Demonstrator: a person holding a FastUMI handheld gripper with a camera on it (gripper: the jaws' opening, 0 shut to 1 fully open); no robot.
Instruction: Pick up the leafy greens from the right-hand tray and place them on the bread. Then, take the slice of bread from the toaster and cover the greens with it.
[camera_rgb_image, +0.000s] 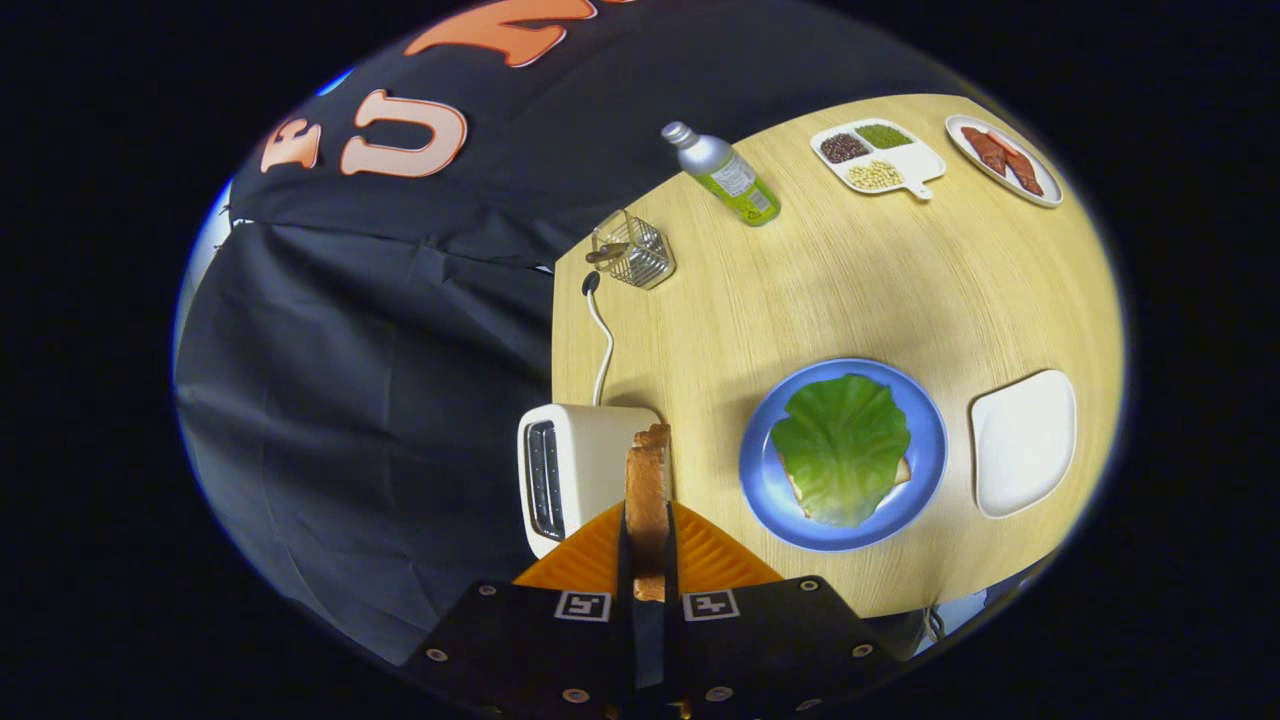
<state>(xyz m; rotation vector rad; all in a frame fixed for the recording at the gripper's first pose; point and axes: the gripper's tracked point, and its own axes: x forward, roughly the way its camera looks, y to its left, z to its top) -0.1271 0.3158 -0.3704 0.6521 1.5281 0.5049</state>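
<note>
Your gripper (648, 535) is clamping the bread slice (648, 490) edge-on between both fingers, hovering above the toaster (575, 470) beside the blue plate (925, 440) holding the greens (842, 445)

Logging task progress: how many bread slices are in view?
2. One slice is pinched edge-up in the hand-held gripper, above the toaster. The other lies on the blue plate, mostly under the greens.

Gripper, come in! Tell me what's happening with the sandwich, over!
Gripper shut on bread slice, held above the toaster. Leafy greens already on bread on blue plate. Path to plate looks clear. Over.
</note>
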